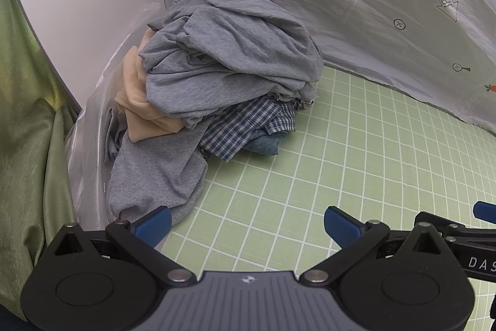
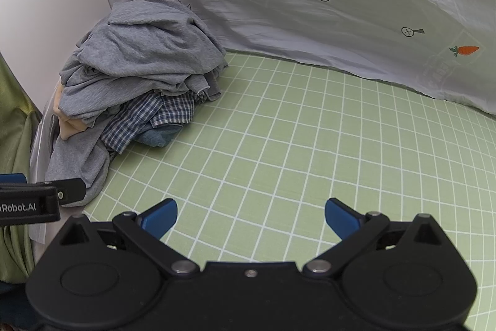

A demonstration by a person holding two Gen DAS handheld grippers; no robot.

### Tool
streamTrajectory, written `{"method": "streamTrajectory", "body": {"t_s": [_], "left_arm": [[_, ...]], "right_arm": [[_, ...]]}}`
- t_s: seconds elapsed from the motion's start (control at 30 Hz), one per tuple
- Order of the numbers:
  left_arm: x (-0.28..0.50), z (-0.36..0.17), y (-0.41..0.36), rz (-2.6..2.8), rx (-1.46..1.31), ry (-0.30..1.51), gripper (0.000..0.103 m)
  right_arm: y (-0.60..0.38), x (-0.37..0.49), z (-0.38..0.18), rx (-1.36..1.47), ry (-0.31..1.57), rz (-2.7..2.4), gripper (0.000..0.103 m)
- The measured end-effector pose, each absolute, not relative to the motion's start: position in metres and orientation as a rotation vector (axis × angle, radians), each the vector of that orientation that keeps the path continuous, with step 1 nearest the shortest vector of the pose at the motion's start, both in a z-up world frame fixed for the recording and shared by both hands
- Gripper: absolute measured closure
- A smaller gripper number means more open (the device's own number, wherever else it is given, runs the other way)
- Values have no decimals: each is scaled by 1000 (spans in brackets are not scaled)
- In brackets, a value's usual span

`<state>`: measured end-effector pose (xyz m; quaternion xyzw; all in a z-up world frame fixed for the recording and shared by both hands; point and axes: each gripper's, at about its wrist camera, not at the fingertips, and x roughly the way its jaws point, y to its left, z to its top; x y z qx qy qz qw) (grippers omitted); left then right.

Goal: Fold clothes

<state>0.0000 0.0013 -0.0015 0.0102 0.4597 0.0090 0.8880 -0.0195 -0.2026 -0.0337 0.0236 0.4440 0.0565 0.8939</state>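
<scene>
Even, soft indoor light, faint shadows, sharp focus, strong fisheye bending and dark vignetted corners.

Each gripper, left (image 1: 247,224) and right (image 2: 251,217), is built of black linkages with silver pivot screws and 2 blue fingertips (image 2: 161,217).
</scene>
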Motion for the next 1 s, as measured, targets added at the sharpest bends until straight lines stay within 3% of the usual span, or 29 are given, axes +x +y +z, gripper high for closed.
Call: {"method": "streamTrajectory", "body": {"t_s": [1.0], "left_arm": [[15, -4, 4, 31, 4, 971, 0]], "right_arm": [[-192, -8, -41, 11, 963, 151, 0]]}}
